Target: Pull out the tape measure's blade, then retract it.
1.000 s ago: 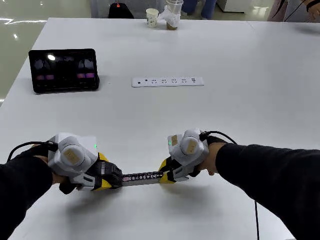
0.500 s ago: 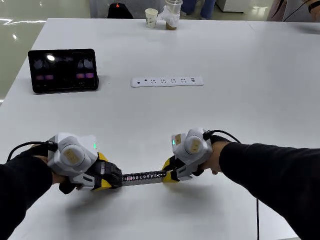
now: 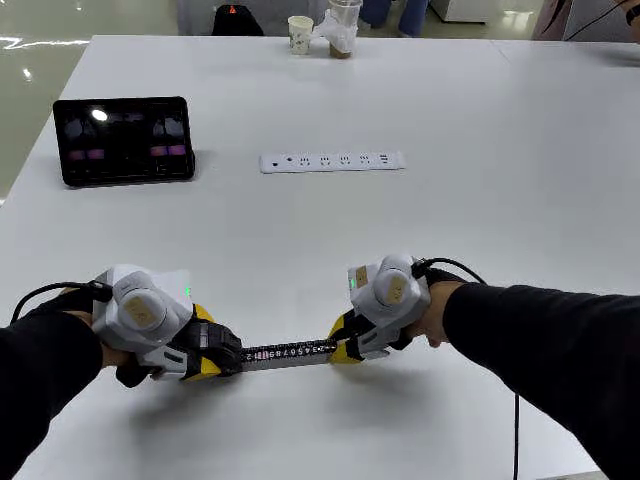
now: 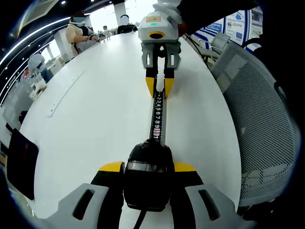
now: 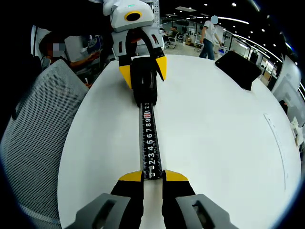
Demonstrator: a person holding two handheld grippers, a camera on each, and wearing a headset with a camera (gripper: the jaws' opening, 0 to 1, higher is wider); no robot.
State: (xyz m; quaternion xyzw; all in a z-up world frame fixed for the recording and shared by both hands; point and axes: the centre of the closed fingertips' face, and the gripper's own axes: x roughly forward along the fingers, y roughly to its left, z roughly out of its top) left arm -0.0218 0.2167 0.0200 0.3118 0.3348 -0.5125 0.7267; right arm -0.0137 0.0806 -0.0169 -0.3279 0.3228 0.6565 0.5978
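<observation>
Farther right now, the right hand-held gripper (image 3: 341,346) pinches the blade (image 3: 290,353) by its tip; the left hand-held gripper (image 3: 208,345) clamps the tape measure (image 4: 147,176); the pull-out advances.

The surface (image 3: 450,200) is smooth white with a soft sheen, way less shiny than the glossy floor (image 3: 40,70) far left. The tape measure case (image 4: 147,183) looks like glossy black plastic, and its blade (image 5: 148,143) looks like thin pale metal with a printed satin face. The left tool (image 3: 215,352) and right tool (image 3: 340,350) are matt grey plastic with yellow tips. The tablet (image 3: 123,138) screen's glossy, the sleeves (image 3: 540,340) are dark matt cloth — the chair (image 4: 257,119) is grey mesh.
</observation>
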